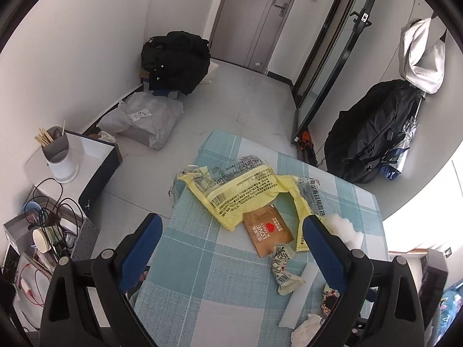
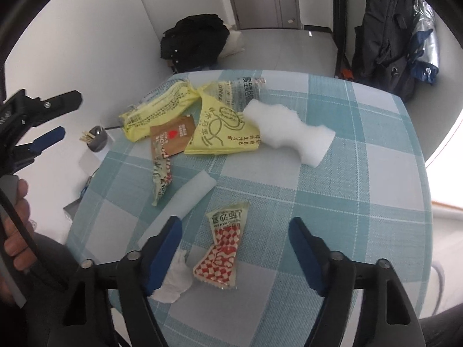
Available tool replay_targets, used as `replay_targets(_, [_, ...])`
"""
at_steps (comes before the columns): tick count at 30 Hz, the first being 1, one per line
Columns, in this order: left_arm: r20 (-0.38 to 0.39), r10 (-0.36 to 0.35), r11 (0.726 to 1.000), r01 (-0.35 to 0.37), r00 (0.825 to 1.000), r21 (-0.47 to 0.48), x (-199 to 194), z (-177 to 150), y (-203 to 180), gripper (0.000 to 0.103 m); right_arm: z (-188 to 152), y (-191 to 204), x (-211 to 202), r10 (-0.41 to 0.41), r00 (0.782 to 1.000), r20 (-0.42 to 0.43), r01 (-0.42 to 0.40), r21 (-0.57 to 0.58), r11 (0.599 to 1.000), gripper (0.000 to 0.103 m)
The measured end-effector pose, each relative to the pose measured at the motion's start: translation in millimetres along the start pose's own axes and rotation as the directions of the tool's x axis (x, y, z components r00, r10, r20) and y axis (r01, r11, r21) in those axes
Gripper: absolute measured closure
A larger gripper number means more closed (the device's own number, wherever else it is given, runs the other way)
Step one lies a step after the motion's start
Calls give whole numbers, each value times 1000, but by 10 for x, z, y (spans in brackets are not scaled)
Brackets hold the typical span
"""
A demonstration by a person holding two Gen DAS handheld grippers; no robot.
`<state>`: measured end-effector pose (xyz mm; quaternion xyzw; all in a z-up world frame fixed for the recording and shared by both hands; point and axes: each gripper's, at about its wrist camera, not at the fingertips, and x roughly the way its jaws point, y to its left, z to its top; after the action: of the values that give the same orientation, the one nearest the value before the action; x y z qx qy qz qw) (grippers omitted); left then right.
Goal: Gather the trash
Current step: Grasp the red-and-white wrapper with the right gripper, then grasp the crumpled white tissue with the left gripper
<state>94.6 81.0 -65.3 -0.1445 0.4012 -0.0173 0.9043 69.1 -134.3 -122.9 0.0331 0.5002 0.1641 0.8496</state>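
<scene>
Trash lies on a table with a blue plaid cloth (image 2: 347, 202). My right gripper (image 2: 235, 223) hangs open just above a red-checked wrapper (image 2: 221, 248), which lies between its fingers without touching the pads. A crumpled tissue (image 2: 173, 280) sits by the left finger. My left gripper (image 1: 231, 223) is open over a yellow plastic bag (image 1: 240, 185) and a brown sachet (image 1: 267, 231), holding nothing. A twisted wrapper (image 1: 282, 266), a white strip (image 2: 188, 199), a yellow packet (image 2: 220, 133) and a white foam piece (image 2: 286, 130) lie around.
Left of the table stand a utensil holder with chopsticks (image 1: 59, 156) and a shelf with tangled cables (image 1: 49, 219). On the floor lie a grey parcel (image 1: 144, 118) and a black bag (image 1: 176, 60). A dark coat (image 1: 376, 133) hangs right. A person's hand (image 2: 17, 225) shows.
</scene>
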Motion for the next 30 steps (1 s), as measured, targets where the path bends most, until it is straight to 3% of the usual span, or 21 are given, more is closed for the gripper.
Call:
replay_targets(2, [-1, -4, 1000, 4, 1000, -7, 1, 8, 16, 7, -2, 29, 60, 3, 1000, -19, -3, -10, 1000, 44])
replay_targets(7, [-12, -11, 1000, 11, 1000, -20, 15, 6, 44, 7, -27, 116, 142, -37, 998, -42, 34, -61, 998, 72])
replay_targets(9, [-14, -10, 1000, 9, 1000, -16, 20, -2, 44, 7, -34, 154, 153, -64, 997, -41, 60, -97, 993, 78])
replay_targets(14, [-26, 6, 1000, -6, 1000, -16, 13, -24, 43, 7, -52, 131, 122, -71, 997, -39, 66, -114, 991, 80])
replay_targets(22, [-66, -2, 1000, 2, 998, 2, -28, -161, -14, 7, -121, -107, -57, -58, 998, -14, 58, -44, 997, 81])
replay_targets(26, [-118, 14, 1000, -12, 993, 19, -72, -284, -76, 7, -160, -206, -170, -45, 999, 6, 45, -15, 999, 81])
replay_targets(30, [-190, -37, 999, 41, 981, 17, -107, -443, -185, 7, -190, -311, -285, -29, 999, 35, 28, 10, 1000, 81])
